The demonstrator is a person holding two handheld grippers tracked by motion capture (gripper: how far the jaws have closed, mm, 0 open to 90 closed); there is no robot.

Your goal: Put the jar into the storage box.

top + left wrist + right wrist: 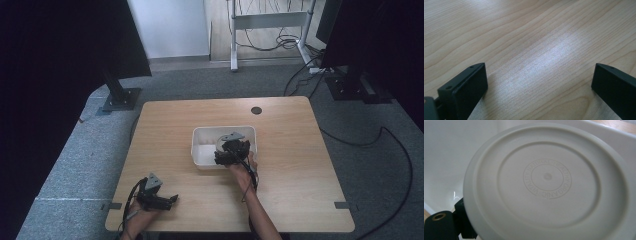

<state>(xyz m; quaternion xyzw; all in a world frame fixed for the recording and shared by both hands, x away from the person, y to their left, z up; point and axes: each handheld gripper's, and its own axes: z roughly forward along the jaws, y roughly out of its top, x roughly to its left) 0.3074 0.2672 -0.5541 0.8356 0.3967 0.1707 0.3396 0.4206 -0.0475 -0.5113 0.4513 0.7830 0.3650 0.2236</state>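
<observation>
The left gripper [172, 199] is held low over the near left corner of a wooden table [290, 150], its black jaws spread wide with nothing between them; in the left gripper view, bare wood grain [536, 50] with a pale patch of reflected light is seen in the gap. A grey three-cornered plate [154, 181] is carried on top of it, and a cable is trailed back along the person's left hand [137, 217].

Farther right, near the middle of the table, a white rectangular tub [200, 137] is set on the wood. The right gripper [222, 157] is reached over the tub's near right part by the person's right hand [242, 172]. In the right gripper view, a round white plate [546, 182], its underside marked with raised rings and a circle of embossed lettering, is seen gripped at its lower left edge by a black jaw, and is held tilted inside the tub [446, 157], whose white walls rise behind it. Beyond the table, grey carpet [210, 82] and loose cables are seen.
</observation>
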